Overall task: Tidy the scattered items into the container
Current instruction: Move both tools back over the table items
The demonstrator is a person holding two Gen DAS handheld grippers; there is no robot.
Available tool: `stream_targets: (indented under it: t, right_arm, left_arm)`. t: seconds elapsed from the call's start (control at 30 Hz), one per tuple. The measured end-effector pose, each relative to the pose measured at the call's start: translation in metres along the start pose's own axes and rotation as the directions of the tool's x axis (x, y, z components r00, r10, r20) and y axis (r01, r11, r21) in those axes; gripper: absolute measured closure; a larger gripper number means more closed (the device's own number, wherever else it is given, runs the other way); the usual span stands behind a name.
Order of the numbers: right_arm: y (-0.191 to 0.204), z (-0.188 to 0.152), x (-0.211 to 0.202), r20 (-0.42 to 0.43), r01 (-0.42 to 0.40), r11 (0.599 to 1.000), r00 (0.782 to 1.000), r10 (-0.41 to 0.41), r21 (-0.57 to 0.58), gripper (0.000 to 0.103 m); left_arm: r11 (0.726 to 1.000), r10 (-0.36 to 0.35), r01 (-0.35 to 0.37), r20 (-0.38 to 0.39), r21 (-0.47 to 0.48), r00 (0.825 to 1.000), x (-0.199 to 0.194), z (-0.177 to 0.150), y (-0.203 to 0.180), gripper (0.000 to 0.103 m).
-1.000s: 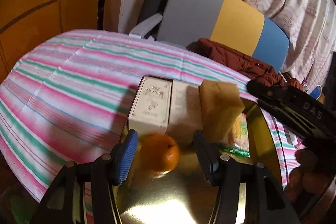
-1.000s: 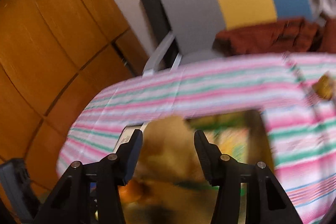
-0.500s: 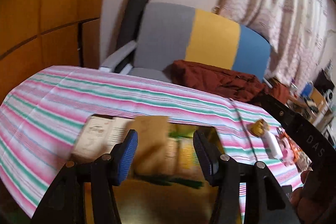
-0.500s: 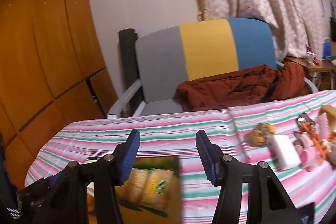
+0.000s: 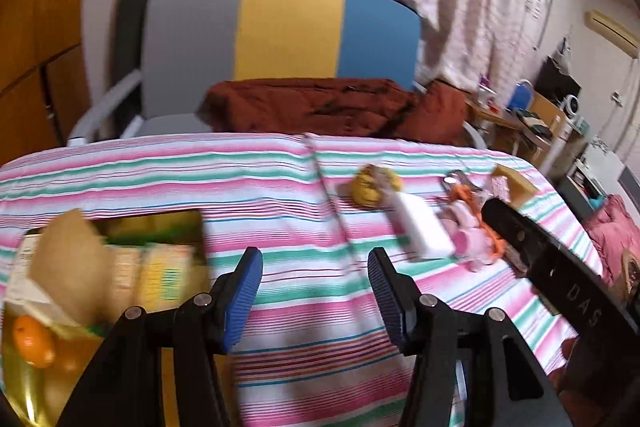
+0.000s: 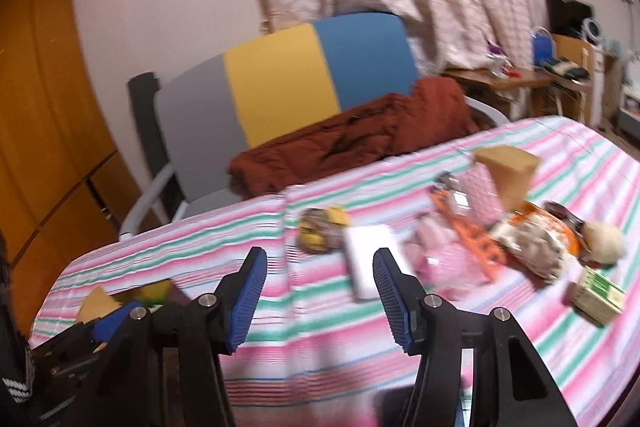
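While both the left gripper point(image 5: 315, 285) and right gripper point(image 6: 319, 287) are held wide and empty, a fetching step is judged underway, calling for descent onto the white block point(image 6: 366, 255) beside the gold container point(image 5: 24, 379).

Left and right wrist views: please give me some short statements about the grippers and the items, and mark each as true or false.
1. Both the left gripper and the right gripper are open and hold nothing. True.
2. The orange lies inside the gold container. True.
3. The white block is inside the container. False: it lies on the striped tablecloth.
4. The chair behind the table is bare. False: a dark red cloth lies on it.
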State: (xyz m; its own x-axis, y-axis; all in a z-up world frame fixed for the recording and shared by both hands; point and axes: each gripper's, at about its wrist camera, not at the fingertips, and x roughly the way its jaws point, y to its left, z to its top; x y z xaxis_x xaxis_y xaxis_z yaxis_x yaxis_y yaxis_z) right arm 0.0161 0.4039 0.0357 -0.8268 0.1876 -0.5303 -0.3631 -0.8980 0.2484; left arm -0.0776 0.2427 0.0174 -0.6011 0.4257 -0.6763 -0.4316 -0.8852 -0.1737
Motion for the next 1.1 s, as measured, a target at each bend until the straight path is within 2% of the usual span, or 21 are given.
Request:
stream_targets:
  t: [0.33, 0.53, 0.8, 1.1]
  right_arm:
    - [-0.075, 0.000, -0.009, -0.016, 0.105, 0.993, 0.994, -0.105, 0.055, 0.047]
    - [-0.114, -0.001, -0.010, -0.032, 0.151, 0.984, 0.988, -0.149, 0.089, 0.047]
    - [-0.152, -0.001, -0.003, -0.055, 0.197, 0.973, 0.980, -0.191, 0.120, 0.047]
    - [-0.179, 0.002, 0.025, -0.109, 0.233, 0.966, 0.969, -0.221, 0.111, 0.046]
  left_arm:
    - [0.994, -0.044, 0.050, -0.066, 0.094, 0.997, 0.047, 0.003, -0.072, 0.047]
    - [0.991, -0.052, 0.065, -0.109, 0.119, 0.993, 0.072, 0.004, -0.100, 0.047]
    - [0.990, -0.022, 0.045, -0.169, 0.133, 0.985, 0.111, 0.004, -0.118, 0.047]
    - [0.992, 0.009, 0.019, -0.223, 0.125, 0.975, 0.146, 0.004, -0.119, 0.047]
